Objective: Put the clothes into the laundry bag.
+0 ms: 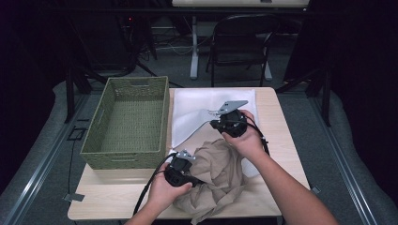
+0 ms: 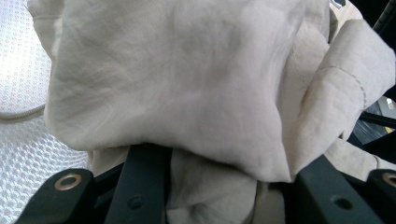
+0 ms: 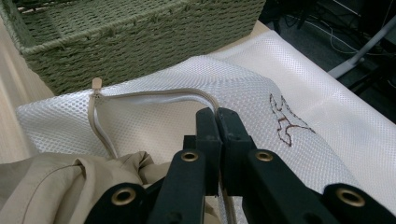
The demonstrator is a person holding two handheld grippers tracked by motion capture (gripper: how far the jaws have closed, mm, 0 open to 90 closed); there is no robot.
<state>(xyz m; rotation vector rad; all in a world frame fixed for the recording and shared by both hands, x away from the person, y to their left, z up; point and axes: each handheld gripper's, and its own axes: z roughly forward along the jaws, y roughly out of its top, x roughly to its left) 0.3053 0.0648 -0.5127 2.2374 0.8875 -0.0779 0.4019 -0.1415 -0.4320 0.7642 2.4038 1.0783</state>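
A crumpled beige garment (image 1: 220,173) lies on the near part of the table, partly over a white mesh laundry bag (image 1: 197,105). My left gripper (image 1: 195,171) is shut on a fold of the garment (image 2: 187,79), which bulges over and between its jaws (image 2: 219,168). My right gripper (image 1: 212,117) is shut on the bag's beige zipper edge (image 3: 154,95) and holds that edge lifted, so the bag's mouth gapes. Its jaws (image 3: 217,116) meet on the zipper tape. The zipper pull (image 3: 96,84) sits at the far end, and the garment (image 3: 51,186) lies at the mouth.
A green woven basket (image 1: 126,157) stands empty on the left half of the wooden table (image 1: 108,192), close beside the bag (image 3: 327,121). A black folding chair (image 1: 239,42) stands beyond the far edge. Black cables trail from both grippers toward the person.
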